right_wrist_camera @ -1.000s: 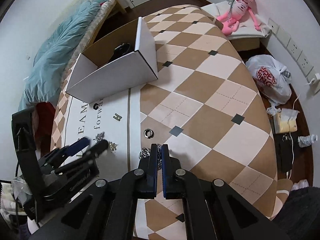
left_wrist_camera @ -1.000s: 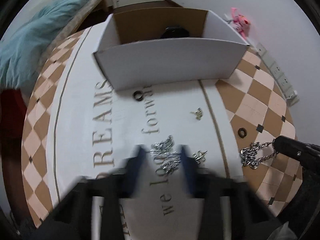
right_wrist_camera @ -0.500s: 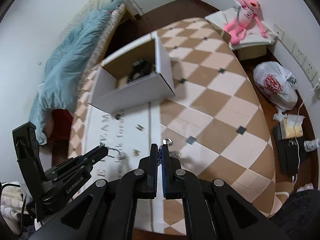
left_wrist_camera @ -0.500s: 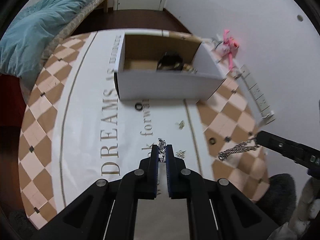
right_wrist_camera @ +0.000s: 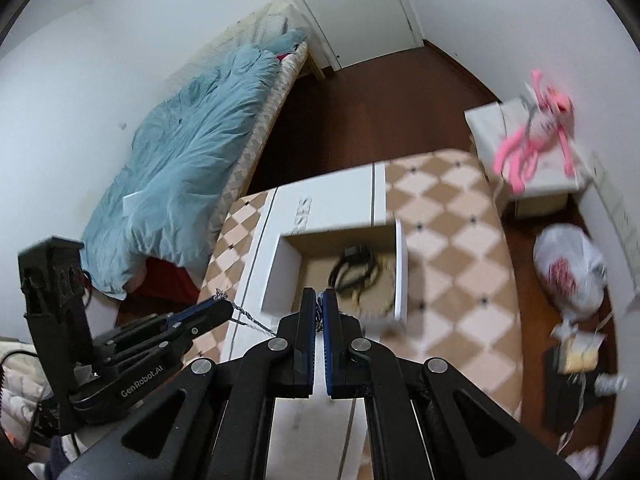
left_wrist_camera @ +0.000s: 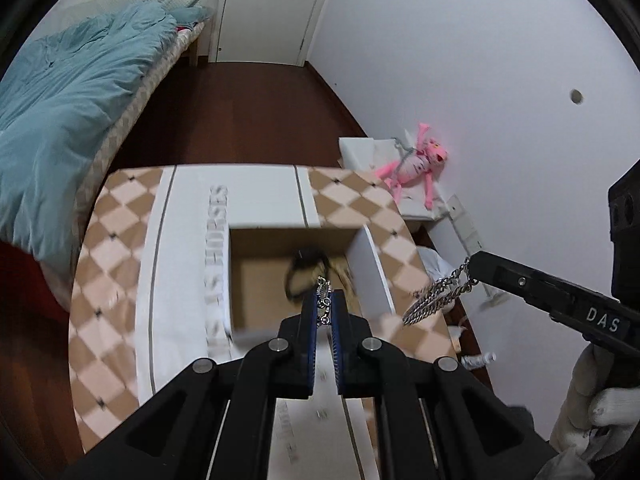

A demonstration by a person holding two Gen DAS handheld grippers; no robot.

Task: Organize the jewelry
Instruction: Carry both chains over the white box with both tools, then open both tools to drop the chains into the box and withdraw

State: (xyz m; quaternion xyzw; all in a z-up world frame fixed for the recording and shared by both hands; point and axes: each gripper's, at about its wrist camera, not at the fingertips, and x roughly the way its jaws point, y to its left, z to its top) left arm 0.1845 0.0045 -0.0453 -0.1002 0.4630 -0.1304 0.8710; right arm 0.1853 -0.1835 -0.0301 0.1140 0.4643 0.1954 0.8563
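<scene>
My left gripper (left_wrist_camera: 325, 300) is shut on a thin silver necklace (left_wrist_camera: 322, 304) and holds it above the near wall of the open white cardboard box (left_wrist_camera: 372, 256). My right gripper (right_wrist_camera: 319, 300) is shut on a thick silver chain (left_wrist_camera: 434, 300), which dangles beside the box's right wall. The box (right_wrist_camera: 400, 268) stands on the checkered table and holds a dark strap-like item (left_wrist_camera: 304, 276) and some other jewelry. In the right wrist view the left gripper (right_wrist_camera: 216, 312) sits lower left with its necklace (right_wrist_camera: 250, 320) hanging from it.
The table (left_wrist_camera: 116, 272) has a checkered cloth with a white lettered runner. A bed with a blue duvet (left_wrist_camera: 60, 92) lies to the left. A pink plush toy (left_wrist_camera: 416, 164) and a white plastic bag (right_wrist_camera: 568, 272) are at the right, near the wall.
Both grippers have risen from the table with their chains and moved forward over the box. The left gripper closed on the necklace a second ago.
</scene>
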